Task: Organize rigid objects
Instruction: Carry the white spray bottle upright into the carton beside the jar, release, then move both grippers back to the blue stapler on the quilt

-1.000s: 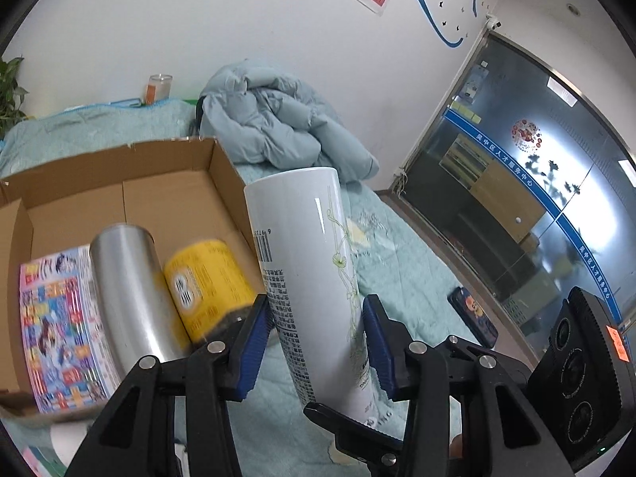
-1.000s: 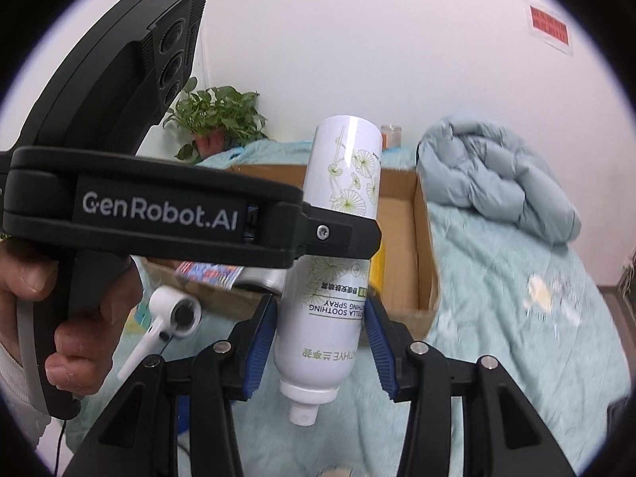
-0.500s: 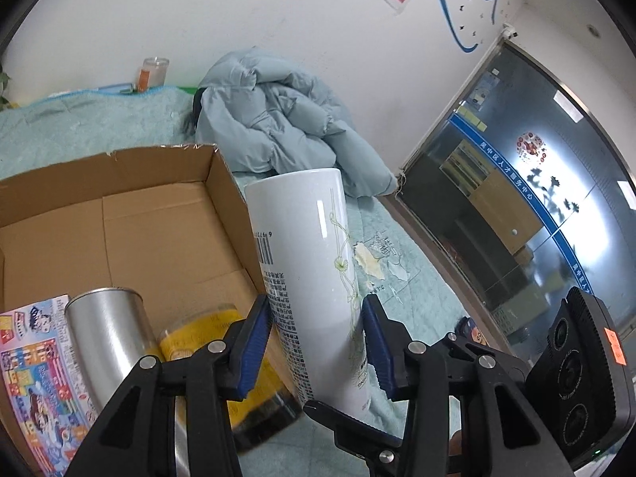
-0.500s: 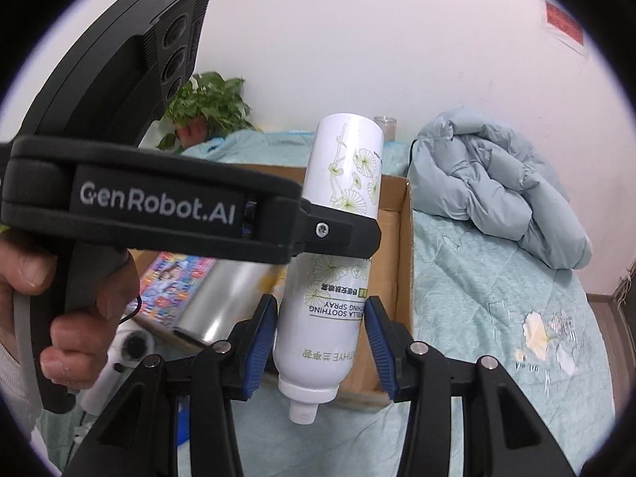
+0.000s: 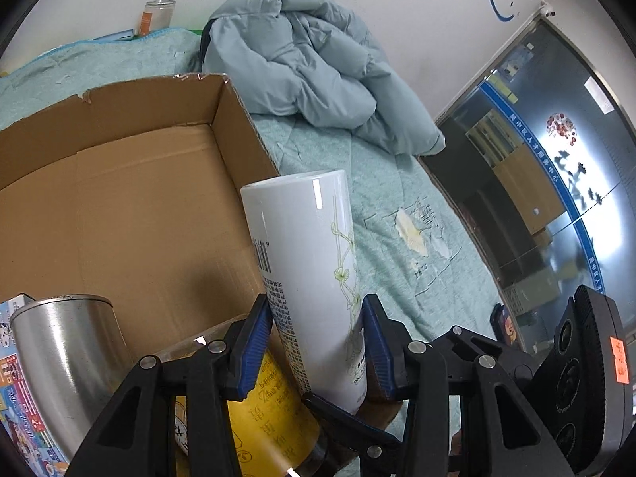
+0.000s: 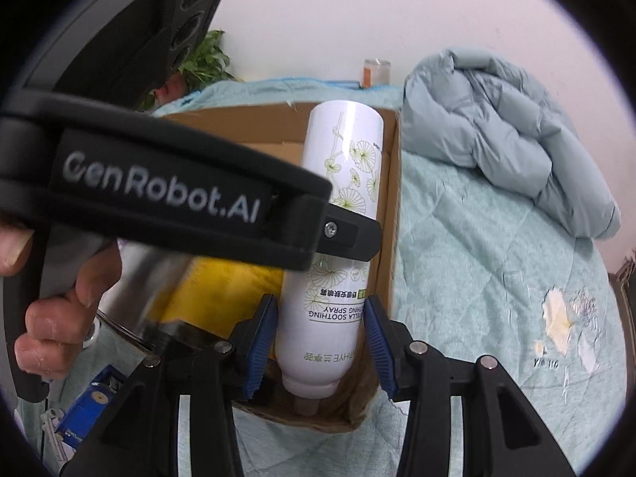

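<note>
Gripping the white spray bottle by its lower body, the left gripper is pressing its blue pads against both sides of the can. The right gripper is framing the same bottle near its neck, its blue pads sitting just beside the can; whether they are actually pressing on it cannot be told from either view. The bottle is pointing nozzle-end toward the cameras, its label reading upside down in the right wrist view, and it is hanging over the right-hand corner of the open cardboard box, close to the box's right wall.

Inside the box, a yellow-labelled container is lying just beside a steel tumbler, and a colourful printed package is lying at the left edge. The box is sitting on a pale green quilted bedspread, with a crumpled grey-blue puffer jacket lying beyond it. A glass jar with an orange label is standing by the wall, and a potted plant is showing behind the left gripper's body in the right wrist view.
</note>
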Available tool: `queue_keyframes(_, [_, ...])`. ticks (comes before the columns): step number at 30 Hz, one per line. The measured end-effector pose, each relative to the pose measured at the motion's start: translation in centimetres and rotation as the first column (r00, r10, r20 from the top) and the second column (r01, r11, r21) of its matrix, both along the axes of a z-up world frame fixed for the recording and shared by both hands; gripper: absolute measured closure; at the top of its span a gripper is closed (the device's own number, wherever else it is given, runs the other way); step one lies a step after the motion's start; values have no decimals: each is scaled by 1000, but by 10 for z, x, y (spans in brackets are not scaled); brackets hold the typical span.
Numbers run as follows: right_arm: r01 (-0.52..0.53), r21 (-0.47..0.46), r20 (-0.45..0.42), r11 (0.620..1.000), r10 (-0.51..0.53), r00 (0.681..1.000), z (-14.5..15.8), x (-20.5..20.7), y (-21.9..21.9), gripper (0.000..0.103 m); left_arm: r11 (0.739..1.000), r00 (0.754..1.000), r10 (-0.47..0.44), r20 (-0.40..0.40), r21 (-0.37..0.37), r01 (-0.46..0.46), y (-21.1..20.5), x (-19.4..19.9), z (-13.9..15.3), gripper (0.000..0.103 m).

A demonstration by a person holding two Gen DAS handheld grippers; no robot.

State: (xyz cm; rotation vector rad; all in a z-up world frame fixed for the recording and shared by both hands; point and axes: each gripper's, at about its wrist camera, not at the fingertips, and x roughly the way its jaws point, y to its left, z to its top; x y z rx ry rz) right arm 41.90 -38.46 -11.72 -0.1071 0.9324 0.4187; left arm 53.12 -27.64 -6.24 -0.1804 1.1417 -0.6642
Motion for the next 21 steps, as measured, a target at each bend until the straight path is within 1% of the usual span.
queue_keyframes(2, [9,-11,-34,1000,-9,999,-6,2,-1,60,1000,1000,-17,-18,20,18,-5,1,-5,60])
queue_keyframes(5, [9,-27,-40,1000,-10,999,-7,3,-1,60,999,999,-17,-29,36,18,-9,0,-6,60])
queue_keyframes(8, [15,-25,-56,1000,-16,998,-7,6,-1,61,1000,999,-7,-45,27,8,-7,1,-5,59])
queue_keyframes(9, [17,-27,-58,999,-19,998,-7,6,-1,64,1000,999,-6,-48,26,7,-6,-1,-4,58])
queue_keyframes(10, [22,-30,-62,999,-24,998,-6,6,-1,64,1000,999,-2,-40,23,3,-4,-2,-1,57])
queue_keyframes(11, [25,-24,-65,999,-26,998,-5,6,-3,64,1000,1000,8,-23,26,-7,0,-6,3,52])
queue_keyframes(12, [31,-13,-60,999,-32,998,-3,4,-4,63,999,999,29,17,32,-30,6,-11,11,50])
queue_keyframes(13, [41,-3,-47,999,-41,998,1,2,-6,52,998,997,49,55,40,-51,11,-17,18,49])
queue_keyframes(14, [45,12,-27,999,-45,999,5,-3,-8,43,996,993,63,103,51,-68,17,-25,27,40])
queue_keyframes(15, [45,29,-4,999,-45,999,11,-9,-9,21,994,984,78,162,59,-89,24,-35,38,24])
queue_keyframes(16, [51,36,44,998,-52,998,18,-19,-10,13,991,968,96,233,69,-115,32,-48,50,16])
queue_keyframes(17, [55,32,77,998,-57,995,22,-26,-10,13,986,947,112,301,82,-143,40,-61,60,3])
queue_keyframes(18, [61,25,106,998,-63,992,26,-35,-9,13,980,917,127,377,97,-176,49,-76,70,1])
queue_keyframes(19, [65,30,112,997,-68,991,27,-43,-9,13,973,882,131,452,113,-202,58,-92,79,1])
queue_keyframes(21, [69,63,93,996,-74,993,27,-55,-7,13,960,834,123,538,150,-238,74,-116,91,1])
